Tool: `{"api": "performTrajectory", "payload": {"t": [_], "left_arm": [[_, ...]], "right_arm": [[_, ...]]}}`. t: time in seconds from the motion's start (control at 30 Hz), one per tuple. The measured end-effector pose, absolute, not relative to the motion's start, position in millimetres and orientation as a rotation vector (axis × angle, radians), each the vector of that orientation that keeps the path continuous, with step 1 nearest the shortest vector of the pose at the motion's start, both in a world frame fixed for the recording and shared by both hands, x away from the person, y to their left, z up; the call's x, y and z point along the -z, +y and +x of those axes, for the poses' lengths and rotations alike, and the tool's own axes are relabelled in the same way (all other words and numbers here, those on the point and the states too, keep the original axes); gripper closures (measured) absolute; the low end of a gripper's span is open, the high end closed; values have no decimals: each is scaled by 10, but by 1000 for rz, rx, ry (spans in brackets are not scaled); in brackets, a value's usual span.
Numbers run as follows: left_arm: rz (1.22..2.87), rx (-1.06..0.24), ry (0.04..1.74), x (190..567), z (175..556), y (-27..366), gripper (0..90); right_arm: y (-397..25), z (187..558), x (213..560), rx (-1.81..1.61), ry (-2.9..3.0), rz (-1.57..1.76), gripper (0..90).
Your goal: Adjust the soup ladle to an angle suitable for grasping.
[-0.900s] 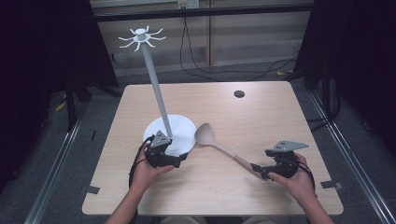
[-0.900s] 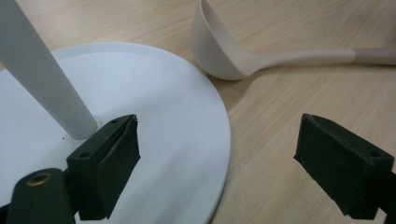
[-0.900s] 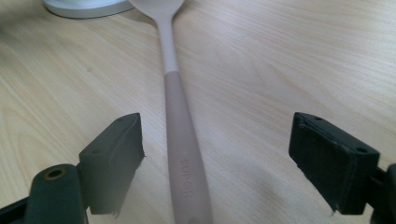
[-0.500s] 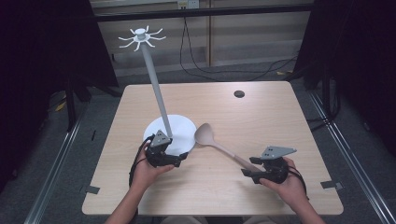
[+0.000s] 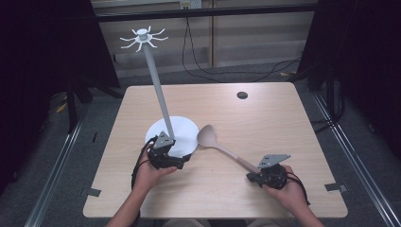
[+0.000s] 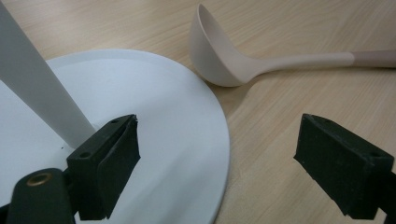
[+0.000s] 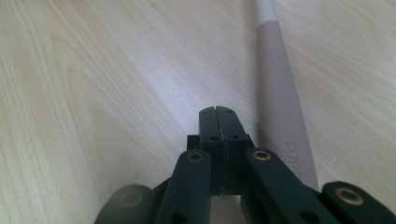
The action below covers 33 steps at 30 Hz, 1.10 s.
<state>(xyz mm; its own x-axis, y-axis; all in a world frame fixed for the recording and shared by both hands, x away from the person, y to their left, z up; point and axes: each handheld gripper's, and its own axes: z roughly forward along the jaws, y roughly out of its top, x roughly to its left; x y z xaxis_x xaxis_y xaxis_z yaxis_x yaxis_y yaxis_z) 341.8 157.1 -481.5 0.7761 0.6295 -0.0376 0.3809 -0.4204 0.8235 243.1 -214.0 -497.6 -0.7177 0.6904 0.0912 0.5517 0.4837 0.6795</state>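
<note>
Two tools work low in frame: the left tool [image 6: 224, 163] gapes over the stand [image 5: 189, 132] rim, while the right tool [image 7: 218, 116], pressed together, sits beside the ladle [image 5: 222, 146] handle. Spread it, straddle the handle squarely.

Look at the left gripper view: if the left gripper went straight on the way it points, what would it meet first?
Probably the ladle: its bowl lies ahead, between the open left gripper jaws, on bare table beside the stand base. One jaw sits over that base, so the base edge may brush it first; depth is unclear.
</note>
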Motion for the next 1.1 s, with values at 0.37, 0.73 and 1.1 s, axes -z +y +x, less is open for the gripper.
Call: {"api": "performTrajectory", "payload": {"t": [0.37, 0.73, 1.1], "left_arm": [[2062, -350, 755, 4816, 3421, 1567, 134], [2056, -352, 760, 4810, 3422, 1566, 133], [2066, -347, 752, 4816, 3424, 1558, 134]], "right_arm": [[-2357, 2485, 4977, -1002, 2453, 1152, 900], [-2554, 2617, 5010, -1017, 2346, 1282, 900], [-2657, 2881, 5025, -972, 2243, 1361, 900]]}}
